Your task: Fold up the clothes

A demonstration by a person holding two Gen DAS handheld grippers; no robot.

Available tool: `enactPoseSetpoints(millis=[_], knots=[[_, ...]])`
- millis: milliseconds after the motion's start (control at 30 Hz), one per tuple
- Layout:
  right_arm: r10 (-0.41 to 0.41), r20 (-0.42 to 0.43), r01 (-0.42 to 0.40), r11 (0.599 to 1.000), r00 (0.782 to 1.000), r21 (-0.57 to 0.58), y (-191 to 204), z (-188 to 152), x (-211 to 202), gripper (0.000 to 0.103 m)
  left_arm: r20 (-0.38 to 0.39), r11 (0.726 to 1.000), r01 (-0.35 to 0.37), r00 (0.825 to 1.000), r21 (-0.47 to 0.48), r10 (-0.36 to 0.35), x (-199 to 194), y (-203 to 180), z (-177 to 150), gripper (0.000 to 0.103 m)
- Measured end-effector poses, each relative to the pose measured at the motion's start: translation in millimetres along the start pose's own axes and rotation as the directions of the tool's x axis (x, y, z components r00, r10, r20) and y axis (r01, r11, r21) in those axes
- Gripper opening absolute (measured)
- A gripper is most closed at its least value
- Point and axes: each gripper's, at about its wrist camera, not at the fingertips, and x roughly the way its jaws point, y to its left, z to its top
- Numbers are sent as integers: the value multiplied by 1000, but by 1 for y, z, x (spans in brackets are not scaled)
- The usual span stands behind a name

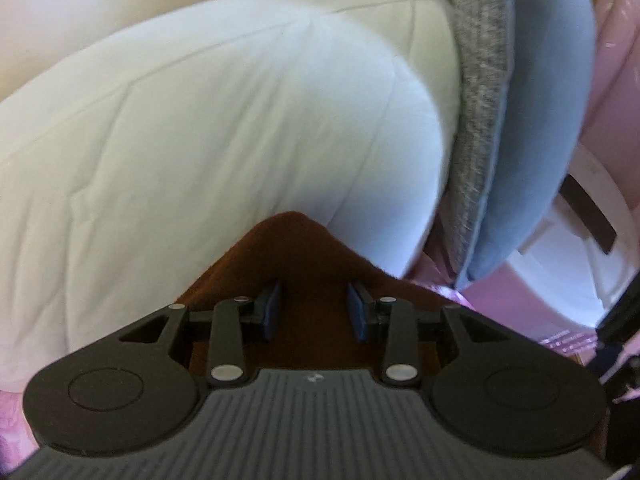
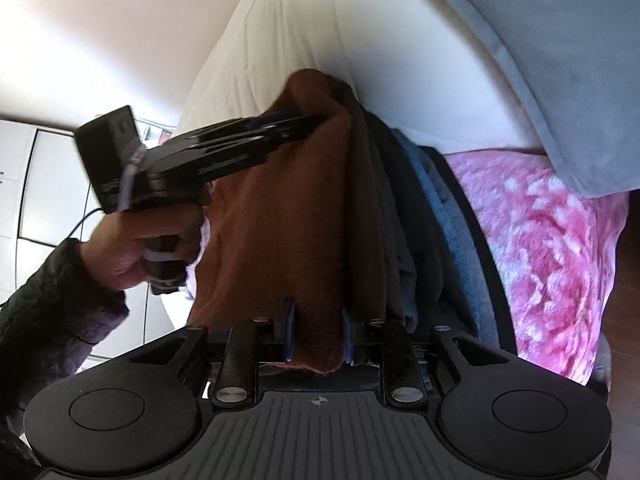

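White quilted pillow (image 1: 224, 120) filling background, pink fleecy blanket (image 2: 540, 240) lying beneath. Brown fuzzy garment (image 2: 280, 220) hanging stretched between both tools, over grey-blue clothes pile (image 2: 432, 216). Left tool (image 1: 314, 308) clenching garment corner, pointing steeply down; hand (image 2: 132, 240) in dark sleeve gripping handle. Right tool (image 2: 318, 336) pinching garment edge. Pile partly hidden.

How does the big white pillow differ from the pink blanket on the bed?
The white pillow is plain, smooth cotton; the pink blanket is fluffy and mottled with white flecks. The pillow is puffed up and bulky behind the brown garment; the blanket lies spread flat beside it. Both are soft bedding.
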Motion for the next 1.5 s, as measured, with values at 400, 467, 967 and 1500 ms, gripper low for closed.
enactPoseSetpoints(millis=[400,467,967,1500], knots=[[-90,9,90,989,996,-121,48,32,-21,30,113,993,-26,993,-117,39,-92,14,-29,31],[-160,65,171,948,985,-267,77,45,-27,30,110,982,-75,989,-171,95,-113,18,-51,31],[-437,140,324,383,889,-865,123,118,144,30,-113,904,-242,970,-353,216,-44,100,-88,30],[-300,-3,169,544,954,-822,184,26,41,32,-21,887,-158,986,-433,165,-193,14,-164,28]])
